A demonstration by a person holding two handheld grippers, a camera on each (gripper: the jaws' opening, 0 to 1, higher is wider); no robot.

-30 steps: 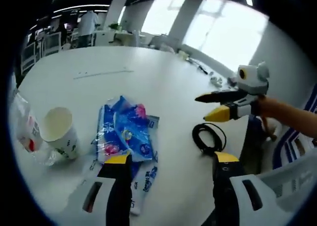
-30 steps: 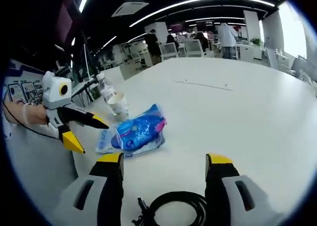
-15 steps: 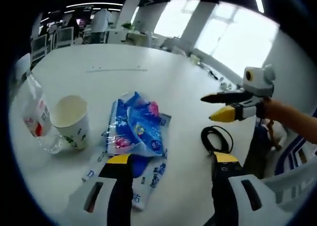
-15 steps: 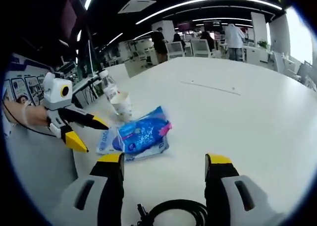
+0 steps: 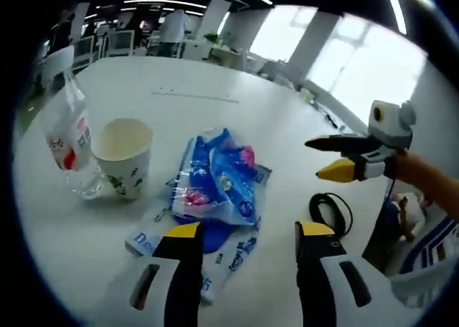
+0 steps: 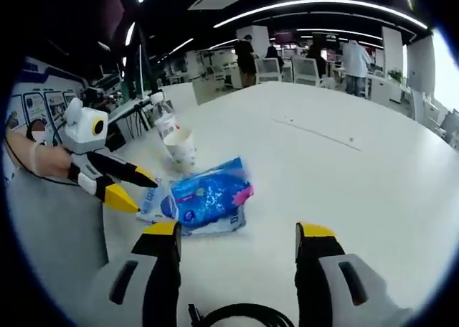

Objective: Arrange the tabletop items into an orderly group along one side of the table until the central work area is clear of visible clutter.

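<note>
- Left gripper view: the left claw (image 5: 245,235) hangs over the white counter (image 5: 215,119) with its yellow-tipped jaws spread wide, nothing between them.
- Just ahead of those jaws lies a blue wipes packet (image 5: 221,182), pink at one corner, resting on flat blue-and-white sachets (image 5: 192,249) that poke out towards the claw.
- To the left of the packet stands a paper cup (image 5: 123,155), upright, mouth open, with a green print on its side.
- Touching or just beside the cup, further left, is a clear plastic bottle (image 5: 68,140) with a red-and-white label; it looks upright, though the fisheye bends it.
- To the right of the packet a coiled black cable (image 5: 331,211) lies on the counter, apart from the packet.
- Over that cable the right claw (image 5: 324,159) comes in from the right, jaws parted, empty, with a person's hand behind it.
- Right gripper view: the right claw (image 6: 237,234) is likewise wide open, gripping nothing, with the black cable (image 6: 233,315) curling at the bottom edge between its jaws.
- Beyond it sits the blue packet (image 6: 208,196) on the sachets (image 6: 153,201), then the paper cup (image 6: 179,148) and the bottle (image 6: 163,120) behind it, all bunched near the counter's left edge.
- The left claw (image 6: 143,191) reaches in from the left, jaws apart, tips just beside the sachets.
- The wide middle of the counter (image 6: 337,169) is bare white; people stand among desks in the far background.
</note>
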